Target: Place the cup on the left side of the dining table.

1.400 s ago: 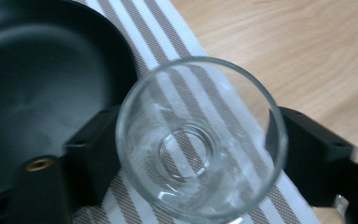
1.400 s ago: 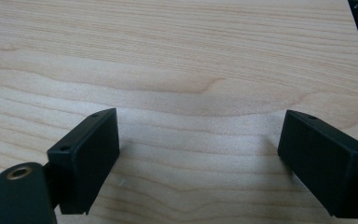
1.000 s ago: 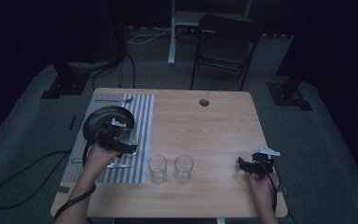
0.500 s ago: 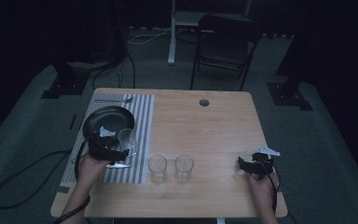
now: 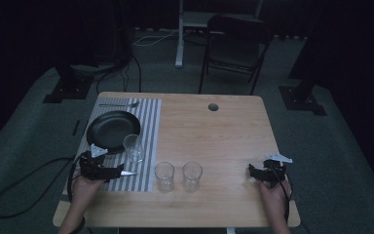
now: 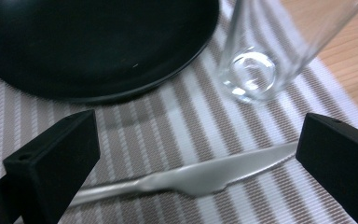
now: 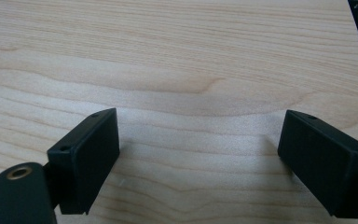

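Note:
My left gripper (image 5: 113,170) rests open at the front of a striped placemat (image 5: 148,122). In the left gripper view its jaws (image 6: 191,154) straddle a silver knife (image 6: 191,177) that lies flat on the mat, without touching it. Beyond the knife stand a clear glass (image 6: 256,70) and a black plate (image 6: 98,42). From above, the plate (image 5: 113,127) sits on the mat with the glass (image 5: 133,147) at its right edge. My right gripper (image 5: 254,171) lies open on bare wood near the table's front right, with nothing between its jaws (image 7: 198,144).
Two more empty glasses (image 5: 164,175) (image 5: 192,175) stand side by side on the wooden table (image 5: 214,136), just right of the mat. A fork (image 5: 119,104) lies along the mat's far edge. A round cable hole (image 5: 213,107) is at the back; a chair (image 5: 233,44) stands behind the table.
My left gripper has drawn back from the plate toward the table's front edge and now sits over the knife. The right gripper has not moved.

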The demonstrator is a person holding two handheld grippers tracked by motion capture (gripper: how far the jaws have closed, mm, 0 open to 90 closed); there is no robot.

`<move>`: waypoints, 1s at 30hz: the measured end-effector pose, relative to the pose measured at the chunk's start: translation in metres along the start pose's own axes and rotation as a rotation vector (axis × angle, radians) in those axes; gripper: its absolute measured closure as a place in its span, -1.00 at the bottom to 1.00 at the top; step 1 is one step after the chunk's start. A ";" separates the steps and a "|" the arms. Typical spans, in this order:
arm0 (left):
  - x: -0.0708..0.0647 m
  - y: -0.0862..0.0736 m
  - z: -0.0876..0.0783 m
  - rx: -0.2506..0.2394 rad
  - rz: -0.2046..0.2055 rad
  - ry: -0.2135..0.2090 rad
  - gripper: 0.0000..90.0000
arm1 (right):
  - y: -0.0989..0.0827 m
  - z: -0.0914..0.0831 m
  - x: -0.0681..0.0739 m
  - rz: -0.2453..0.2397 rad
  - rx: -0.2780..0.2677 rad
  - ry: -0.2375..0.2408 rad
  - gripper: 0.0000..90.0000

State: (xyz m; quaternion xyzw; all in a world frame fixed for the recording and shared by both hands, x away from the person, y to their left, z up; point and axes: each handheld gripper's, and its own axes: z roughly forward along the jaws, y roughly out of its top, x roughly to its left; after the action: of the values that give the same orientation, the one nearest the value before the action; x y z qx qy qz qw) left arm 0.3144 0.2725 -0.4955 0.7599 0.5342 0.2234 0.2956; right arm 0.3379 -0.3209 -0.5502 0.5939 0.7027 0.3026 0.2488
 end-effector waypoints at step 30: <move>0.030 -0.076 -0.006 -0.005 -0.151 0.134 -1.00 | 0.000 0.000 0.000 0.000 0.000 0.000 -0.73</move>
State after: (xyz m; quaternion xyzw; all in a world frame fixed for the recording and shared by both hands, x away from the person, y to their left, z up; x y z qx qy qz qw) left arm 0.2682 0.3215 -0.5428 0.7000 0.6080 0.2523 0.2769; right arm 0.3379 -0.3209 -0.5502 0.5940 0.7027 0.3025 0.2487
